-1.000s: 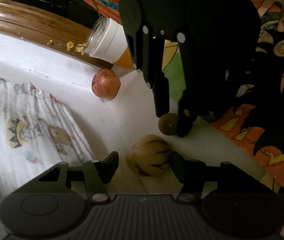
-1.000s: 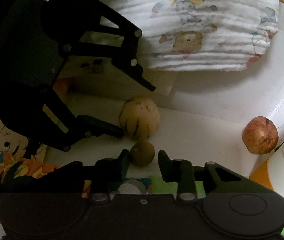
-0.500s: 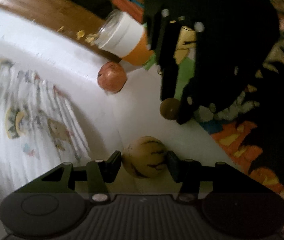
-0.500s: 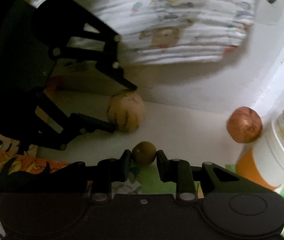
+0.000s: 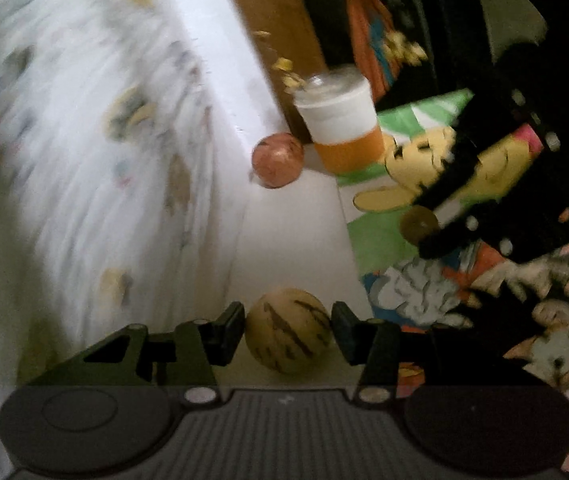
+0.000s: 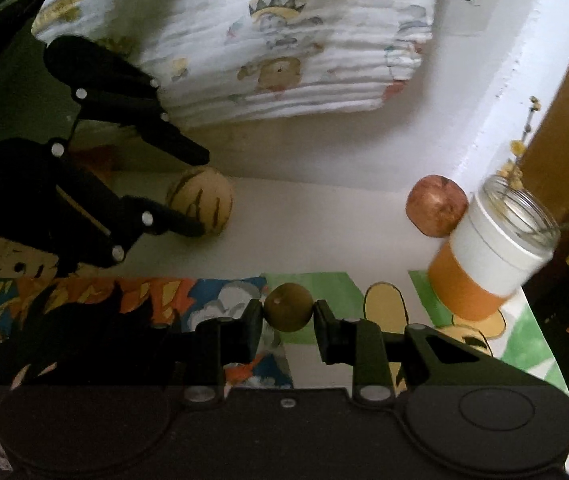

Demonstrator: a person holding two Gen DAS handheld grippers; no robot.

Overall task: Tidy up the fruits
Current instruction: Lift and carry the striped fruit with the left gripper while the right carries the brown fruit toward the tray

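Observation:
A pale yellow melon with dark stripes [image 5: 287, 334] sits between my left gripper's [image 5: 287, 322] fingers; the jaws are closing and both pads touch its sides. From the right wrist view the same melon [image 6: 204, 204] sits just over the white ledge with the left gripper [image 6: 202, 194] around it. My right gripper [image 6: 288, 312] is shut on a small brown-green round fruit [image 6: 288, 307], held above the cartoon-print mat [image 6: 336, 292]. That small fruit [image 5: 418, 222] also shows in the left wrist view. A red apple [image 5: 277, 160] [image 6: 436, 205] rests in the ledge's corner.
A glass jar with a white and orange sleeve [image 5: 340, 128] [image 6: 492, 256] holding dried yellow flowers stands beside the apple. A folded printed cloth [image 5: 84, 140] [image 6: 284, 40] lies on the raised white step. A wooden edge [image 5: 268, 40] runs behind the step.
The left jaws have narrowed onto the striped melon and the left gripper has rolled, tilting its view. The right gripper has carried the small fruit off the white ledge and over the mat.

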